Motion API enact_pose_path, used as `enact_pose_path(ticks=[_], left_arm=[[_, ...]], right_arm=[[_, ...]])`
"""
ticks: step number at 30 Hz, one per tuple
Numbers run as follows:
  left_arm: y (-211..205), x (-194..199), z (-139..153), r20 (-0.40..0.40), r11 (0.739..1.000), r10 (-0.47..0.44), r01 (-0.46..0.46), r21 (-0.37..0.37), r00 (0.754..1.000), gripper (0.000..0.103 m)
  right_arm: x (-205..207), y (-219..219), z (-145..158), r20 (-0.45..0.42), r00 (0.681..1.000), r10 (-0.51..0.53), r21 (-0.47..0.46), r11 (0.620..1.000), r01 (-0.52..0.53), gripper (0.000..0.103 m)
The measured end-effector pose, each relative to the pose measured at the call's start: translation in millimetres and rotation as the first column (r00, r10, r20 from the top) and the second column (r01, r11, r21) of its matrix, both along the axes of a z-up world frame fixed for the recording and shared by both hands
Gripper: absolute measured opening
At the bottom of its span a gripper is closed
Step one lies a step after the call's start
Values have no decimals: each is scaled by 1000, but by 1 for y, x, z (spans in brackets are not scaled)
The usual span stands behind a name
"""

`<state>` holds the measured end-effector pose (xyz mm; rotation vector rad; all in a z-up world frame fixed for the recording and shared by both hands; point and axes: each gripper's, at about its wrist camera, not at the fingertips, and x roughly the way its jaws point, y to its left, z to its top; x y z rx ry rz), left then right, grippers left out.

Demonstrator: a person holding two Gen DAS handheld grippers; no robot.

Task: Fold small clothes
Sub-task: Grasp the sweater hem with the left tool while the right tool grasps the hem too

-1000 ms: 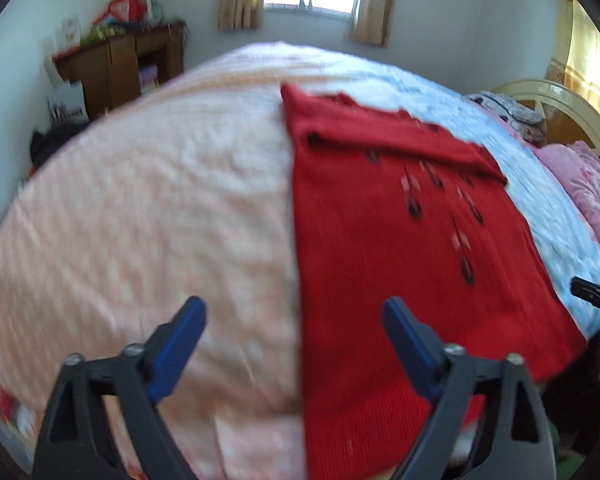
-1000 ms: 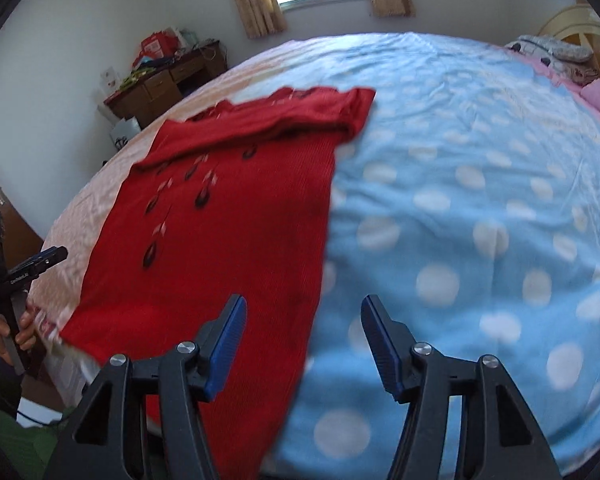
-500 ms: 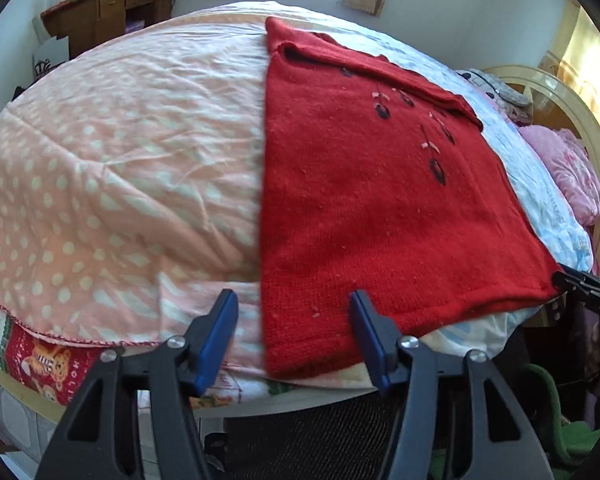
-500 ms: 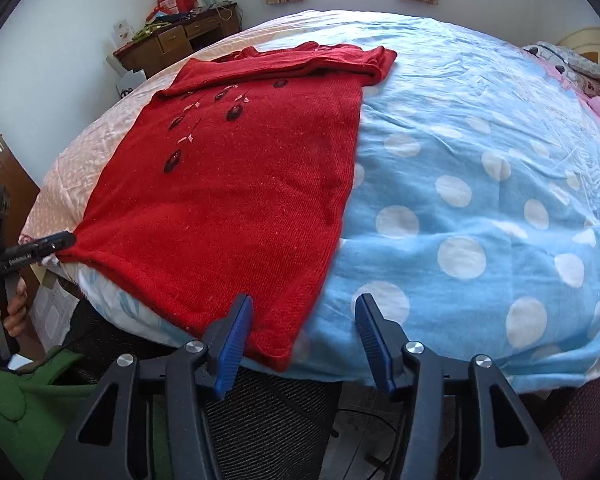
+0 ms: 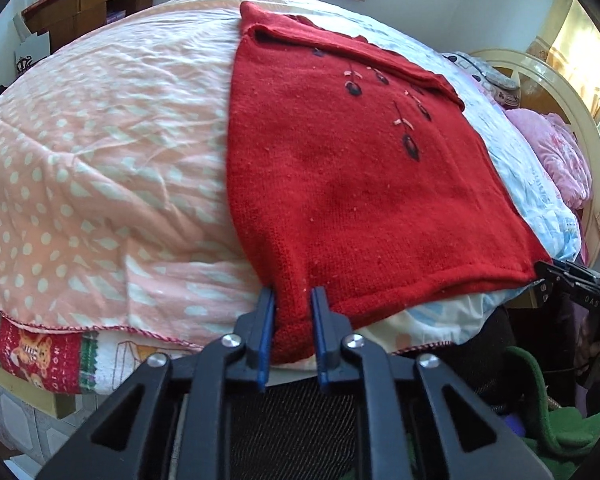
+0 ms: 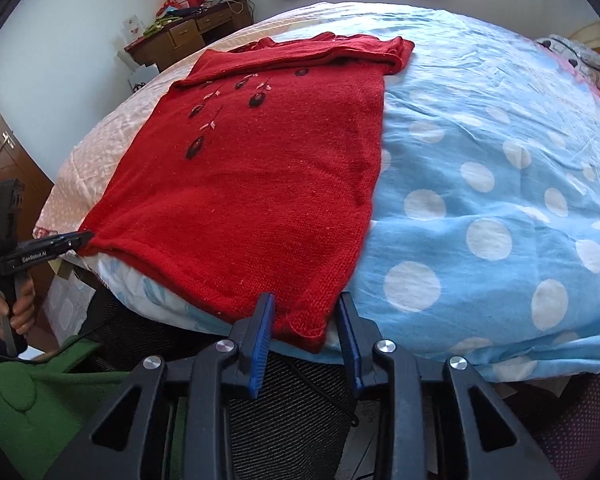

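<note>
A red knitted sweater [image 5: 352, 168] lies flat on the bed, sleeves folded across its far end, hem hanging over the near edge. My left gripper [image 5: 292, 320] is shut on the hem's left corner. In the right wrist view the sweater [image 6: 260, 168] fills the middle, and my right gripper [image 6: 306, 320] has its jaws narrowed around the hem's right corner, the cloth between the blue pads. The left gripper also shows in the right wrist view [image 6: 86, 236] at the far hem corner. The right gripper's tip shows in the left wrist view [image 5: 540, 268].
The bed has a pink dotted cover [image 5: 100, 168] on the left and a blue dotted cover [image 6: 500, 184] on the right. A wooden desk [image 6: 188, 36] stands by the far wall. Pink pillows [image 5: 556, 156] and a headboard lie to the right.
Both grippers have come down and back to the bed's near edge. Their jaws have narrowed from wide open onto the sweater's two hem corners.
</note>
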<state>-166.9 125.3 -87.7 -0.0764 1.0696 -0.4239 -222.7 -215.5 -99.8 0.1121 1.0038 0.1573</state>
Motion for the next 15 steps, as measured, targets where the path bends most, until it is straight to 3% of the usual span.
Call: enact_pose_path(ticks=[1,6,8,11,15], left_arm=[[0,0,1,2,1000,-3,3,-8,1000,13],[-1,0,11,-3,999,-34,34,-38,999,12],[2,4,18,-8,996,-36,35,-78,999,12],[6,16,34,8,990,-35,36,-133,999,12],[6,48,59,45,982,-27,35,-184,999,9]], right_arm=[[1,2,0,1,1000,6,-9,1000,-6,9],[4,-8,4,-19,1000,1,87,996,0,7],[7,-18,10,-13,1000,-22,169,985,24,7],[14,-37,25,21,998,-64,310,949,54,7],[37,-55,43,62,992,-109,422,903,73,7]])
